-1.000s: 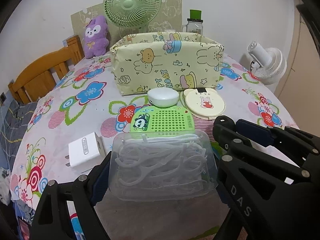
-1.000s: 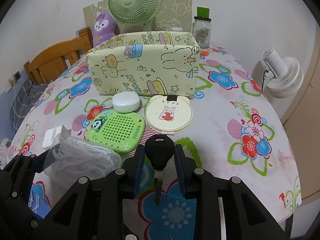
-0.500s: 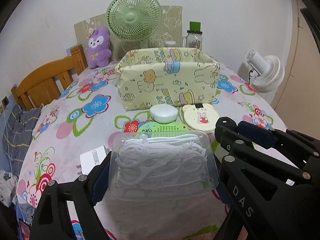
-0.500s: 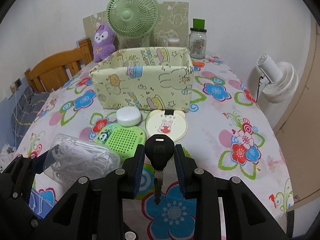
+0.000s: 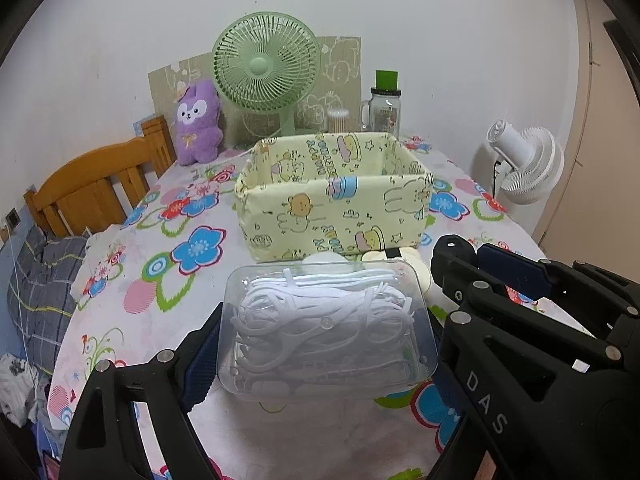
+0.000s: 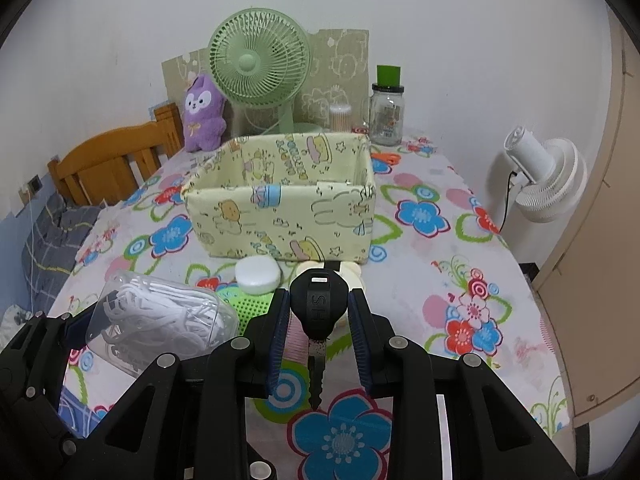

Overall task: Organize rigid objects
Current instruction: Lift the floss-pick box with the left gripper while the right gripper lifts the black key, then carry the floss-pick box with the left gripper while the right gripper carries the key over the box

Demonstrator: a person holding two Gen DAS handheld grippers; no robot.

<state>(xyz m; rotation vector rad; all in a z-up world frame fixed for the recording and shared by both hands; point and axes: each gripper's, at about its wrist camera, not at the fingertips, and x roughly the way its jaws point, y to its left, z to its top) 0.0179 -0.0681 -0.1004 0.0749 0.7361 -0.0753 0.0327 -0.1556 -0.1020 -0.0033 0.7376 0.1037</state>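
Readable text: "DAS" moulded on the left gripper [image 5: 326, 328] body, right-hand finger arm. "SH" on the black head of the key [image 6: 318, 312]. Fabric bin [image 6: 280, 220] has cartoon print with lettering, not legible. Jar [image 6: 386, 118] label too small to read.

Left gripper: jaws set wide, clamped on both long sides of a clear plastic box [image 5: 326, 328], which is clear of the tablecloth [image 5: 132, 280]. Inside the box: a tangle of white plastic hook-shaped pieces, exact item hard to tell. Lid is closed.

Right gripper [image 6: 318, 320]: jaws narrow, pinching the key by its black head, metal blade hanging down toward the camera, off the table.

Fabric bin sits mid-table, open top, just behind both held items. The inside that shows looks bare, floor not visible.

Partly hidden on the table: white round case [image 6: 258, 274], green perforated case [image 6: 250, 308] mostly behind the gripper and box, cream round compact [image 6: 352, 276] largely covered by the key head. In the left view the box blocks nearly all 3.

Back row: green desk fan [image 6: 260, 66], purple plush [image 6: 203, 114], cotton swab tub [image 6: 340, 116], jar with green cap. White fan [image 6: 548, 180] stands off the table edge at right. Wooden chair [image 6: 108, 160] at left, cut off.
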